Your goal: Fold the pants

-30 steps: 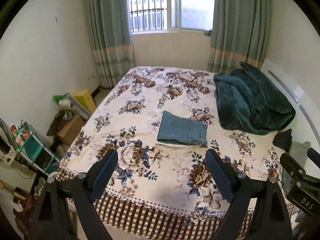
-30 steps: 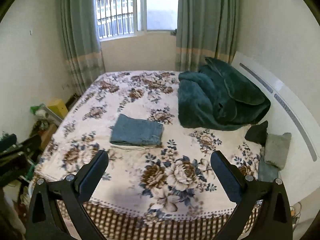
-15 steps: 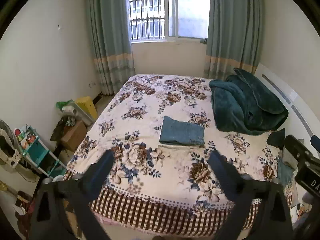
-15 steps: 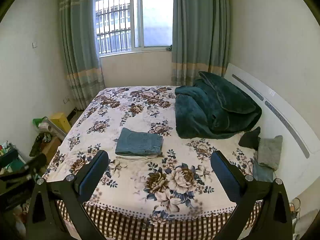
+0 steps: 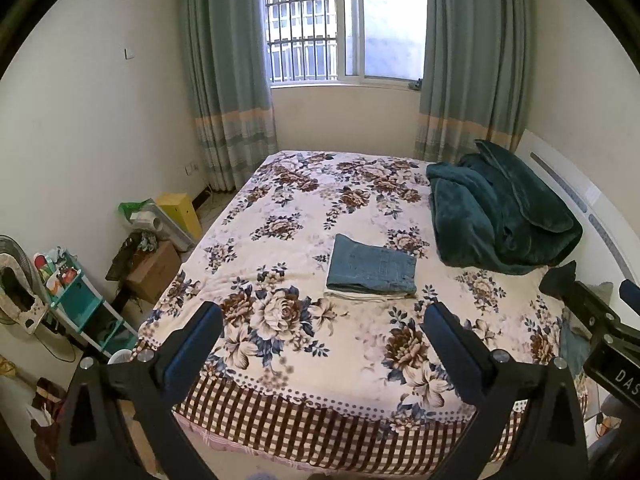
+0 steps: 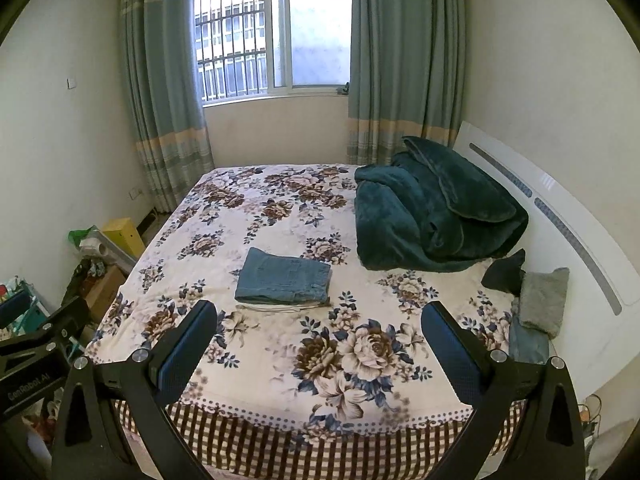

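I hold my left gripper point(image 5: 320, 322) with its jaws spread wide and nothing between them, above the near edge of the bed point(image 5: 304, 412). My right gripper point(image 6: 319, 320) is spread just as wide, also holding nothing. The pants point(image 5: 371, 267) lie folded into a neat blue rectangle on the floral bedspread near the middle of the bed, well apart from both grippers. A dark green blanket point(image 6: 436, 216) is heaped by the headboard point(image 6: 560, 220)

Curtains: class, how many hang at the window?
2: one grey-green fabric curtain with a beige band hangs left of the window, its match right. None appears hidden.
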Available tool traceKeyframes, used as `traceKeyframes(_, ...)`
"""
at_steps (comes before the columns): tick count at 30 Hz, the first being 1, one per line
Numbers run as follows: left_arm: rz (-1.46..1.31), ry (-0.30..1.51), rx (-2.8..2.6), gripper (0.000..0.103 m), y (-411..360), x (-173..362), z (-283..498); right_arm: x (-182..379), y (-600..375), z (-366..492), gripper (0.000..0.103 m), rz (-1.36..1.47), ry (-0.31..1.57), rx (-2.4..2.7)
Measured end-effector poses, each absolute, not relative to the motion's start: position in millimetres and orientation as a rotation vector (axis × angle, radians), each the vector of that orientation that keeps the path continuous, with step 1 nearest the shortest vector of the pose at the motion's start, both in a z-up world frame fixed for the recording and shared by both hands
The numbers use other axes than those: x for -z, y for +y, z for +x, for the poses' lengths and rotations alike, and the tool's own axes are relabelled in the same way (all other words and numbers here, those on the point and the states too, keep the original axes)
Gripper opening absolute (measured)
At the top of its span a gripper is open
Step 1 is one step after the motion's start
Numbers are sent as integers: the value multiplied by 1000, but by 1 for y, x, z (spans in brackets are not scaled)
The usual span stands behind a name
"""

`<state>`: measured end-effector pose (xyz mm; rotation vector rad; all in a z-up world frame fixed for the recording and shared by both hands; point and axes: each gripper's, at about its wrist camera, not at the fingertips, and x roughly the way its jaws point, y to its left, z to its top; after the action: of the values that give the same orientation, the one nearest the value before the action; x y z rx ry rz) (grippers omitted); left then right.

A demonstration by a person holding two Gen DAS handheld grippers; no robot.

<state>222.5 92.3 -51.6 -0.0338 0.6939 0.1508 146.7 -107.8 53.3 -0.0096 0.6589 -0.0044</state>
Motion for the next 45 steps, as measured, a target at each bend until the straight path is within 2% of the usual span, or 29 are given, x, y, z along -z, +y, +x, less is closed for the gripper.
traceKeyframes(45,-34,693,-159,103,92,48,220,-31,-100,148,103,-3,687,-24)
